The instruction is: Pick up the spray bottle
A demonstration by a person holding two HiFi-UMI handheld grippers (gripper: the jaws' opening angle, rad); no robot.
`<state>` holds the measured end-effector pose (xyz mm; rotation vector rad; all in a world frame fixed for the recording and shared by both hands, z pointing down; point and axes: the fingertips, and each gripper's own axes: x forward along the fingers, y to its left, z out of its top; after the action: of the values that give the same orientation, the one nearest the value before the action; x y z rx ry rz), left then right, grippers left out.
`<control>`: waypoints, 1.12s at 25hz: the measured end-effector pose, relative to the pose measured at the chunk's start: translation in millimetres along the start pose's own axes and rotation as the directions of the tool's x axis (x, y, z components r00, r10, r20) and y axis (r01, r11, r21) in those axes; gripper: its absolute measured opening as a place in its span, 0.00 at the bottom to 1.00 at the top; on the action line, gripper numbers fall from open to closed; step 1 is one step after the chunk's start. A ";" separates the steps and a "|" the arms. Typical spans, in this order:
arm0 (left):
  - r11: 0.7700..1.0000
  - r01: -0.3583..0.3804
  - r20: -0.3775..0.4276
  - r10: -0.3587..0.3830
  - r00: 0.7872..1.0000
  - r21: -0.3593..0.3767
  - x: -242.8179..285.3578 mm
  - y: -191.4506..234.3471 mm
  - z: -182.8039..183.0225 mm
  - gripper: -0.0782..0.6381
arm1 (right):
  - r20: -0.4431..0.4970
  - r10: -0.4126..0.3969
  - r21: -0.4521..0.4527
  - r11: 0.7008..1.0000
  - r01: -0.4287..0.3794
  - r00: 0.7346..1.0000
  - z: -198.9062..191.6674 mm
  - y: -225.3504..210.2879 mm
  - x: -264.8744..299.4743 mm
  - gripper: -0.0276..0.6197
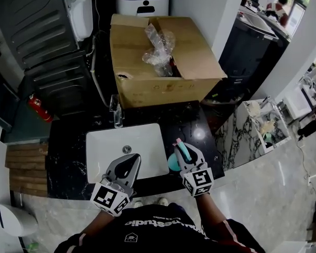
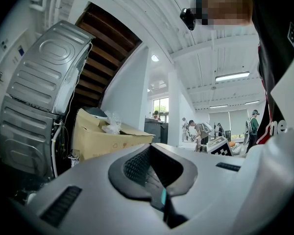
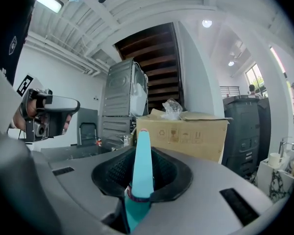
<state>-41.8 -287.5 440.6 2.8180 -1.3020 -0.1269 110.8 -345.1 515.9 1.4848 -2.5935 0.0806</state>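
The teal spray bottle (image 1: pixel 174 162) with a pink-tipped nozzle is held over the black countertop (image 1: pixel 68 152), just right of the white sink (image 1: pixel 147 141). My right gripper (image 1: pixel 186 151) is shut on it. In the right gripper view the bottle's slim teal top (image 3: pixel 141 165) stands up between the jaws, and its lower body is hidden by them. My left gripper (image 1: pixel 129 161) hovers over the sink's front edge with its jaws together and nothing in them. The left gripper view shows the same closed tips (image 2: pixel 152 149).
A large open cardboard box (image 1: pixel 163 62) holding crumpled plastic wrap sits behind the sink, with a faucet (image 1: pixel 116 112) in front of it. A grey appliance (image 1: pixel 42 30) and a red extinguisher (image 1: pixel 39 108) stand at the left. A marble shelf unit (image 1: pixel 253 125) stands at the right.
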 end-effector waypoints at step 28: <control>1.000 -0.018 0.027 0.018 0.999 0.011 -29.5 9.1 6.8 0.13 | 0.079 0.278 0.023 0.959 -0.281 0.957 84.4 130.4 -33.6 0.20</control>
<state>-68.3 -270.9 436.2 2.8226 -1.3377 -0.1589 6.4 -260.5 431.1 1.1400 -2.8602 0.1038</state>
